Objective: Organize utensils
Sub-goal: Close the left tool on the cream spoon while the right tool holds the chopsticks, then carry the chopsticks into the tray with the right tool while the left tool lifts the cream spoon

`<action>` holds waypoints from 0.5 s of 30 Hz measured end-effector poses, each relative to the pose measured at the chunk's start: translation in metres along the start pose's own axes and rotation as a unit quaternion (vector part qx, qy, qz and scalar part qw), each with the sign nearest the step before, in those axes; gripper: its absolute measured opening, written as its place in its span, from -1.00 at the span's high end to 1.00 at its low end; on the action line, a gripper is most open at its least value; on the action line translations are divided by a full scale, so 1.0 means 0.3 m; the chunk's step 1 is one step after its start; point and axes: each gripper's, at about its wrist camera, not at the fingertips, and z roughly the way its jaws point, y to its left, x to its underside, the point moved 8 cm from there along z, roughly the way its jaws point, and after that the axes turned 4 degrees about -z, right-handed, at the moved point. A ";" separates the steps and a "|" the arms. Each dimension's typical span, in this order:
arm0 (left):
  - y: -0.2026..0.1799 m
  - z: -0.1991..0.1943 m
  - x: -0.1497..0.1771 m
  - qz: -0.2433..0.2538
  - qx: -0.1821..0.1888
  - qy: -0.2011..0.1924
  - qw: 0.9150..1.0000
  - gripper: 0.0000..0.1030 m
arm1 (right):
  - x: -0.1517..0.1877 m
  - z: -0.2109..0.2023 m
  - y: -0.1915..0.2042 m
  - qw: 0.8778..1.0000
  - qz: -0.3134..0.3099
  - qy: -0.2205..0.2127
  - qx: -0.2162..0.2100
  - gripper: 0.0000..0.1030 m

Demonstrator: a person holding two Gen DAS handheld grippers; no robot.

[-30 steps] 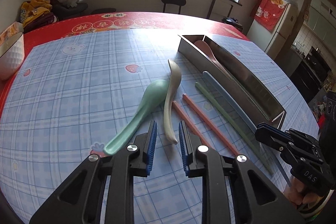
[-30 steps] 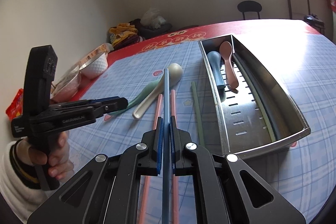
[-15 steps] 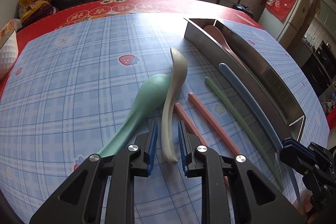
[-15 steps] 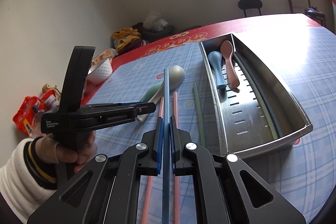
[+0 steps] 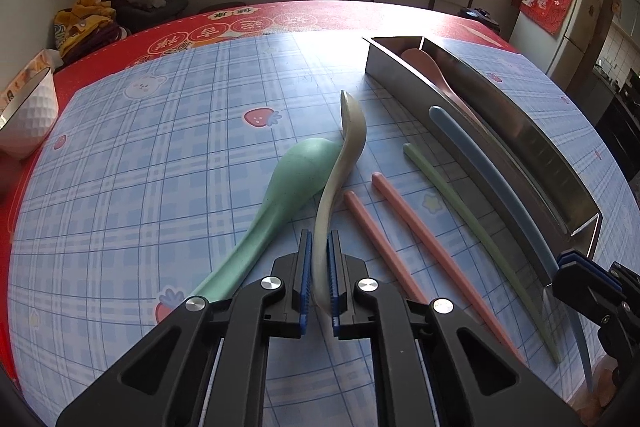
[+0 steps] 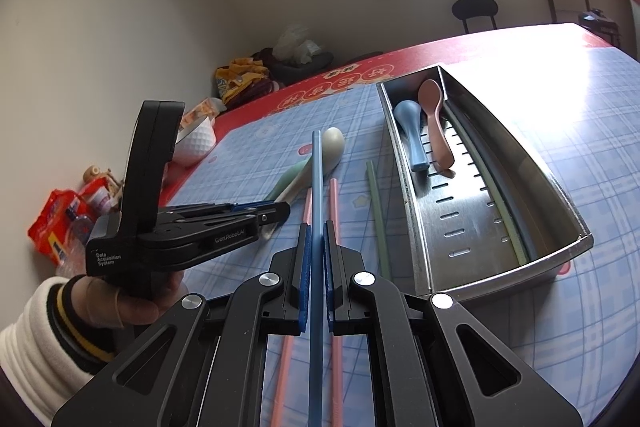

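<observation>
Left wrist view first. We find the left gripper [image 5: 319, 277] with its jaws just closed on the handle of the beige spoon [image 5: 344, 163]; the blue pads press on it from both sides. The spoon's long axis runs from the jaws away toward the far side, the bowl end far and resting against the bowl of the green spoon [image 5: 280, 203], which lies just left of it on the table [image 5: 140, 147]. Two pink chopsticks [image 5: 404, 227] lie just right of the jaws, then a green chopstick [image 5: 472, 231], then the steel tray [image 5: 520, 147] far right, holding a pink spoon [image 5: 432, 71]. The right gripper [image 5: 588, 275] shows at the right edge, clamping a blue chopstick [image 5: 492, 179] that lies along the tray's near wall.

Right wrist view. We find the right gripper's jaws closed on the blue chopstick, its axis pointing straight away from them. The tray sits to the right, open top facing up, with a blue spoon [image 6: 410, 131] beside the pink one.

We judge the tray lies right of both grips; the right hand is nearer, and the chopstick already parallels the tray's length.
</observation>
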 end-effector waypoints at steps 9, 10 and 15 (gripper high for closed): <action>0.004 -0.135 0.002 -0.024 0.035 -0.034 0.999 0.85 | -0.005 -0.010 0.006 1.000 -0.003 -0.008 -0.001 0.88; 0.004 -0.150 0.000 -0.028 0.039 -0.038 0.998 0.85 | -0.006 -0.015 0.005 1.000 -0.003 -0.011 -0.003 0.88; 0.004 -0.213 -0.021 -0.037 0.045 -0.058 0.997 0.85 | -0.009 -0.031 -0.001 1.000 0.001 -0.018 -0.004 0.88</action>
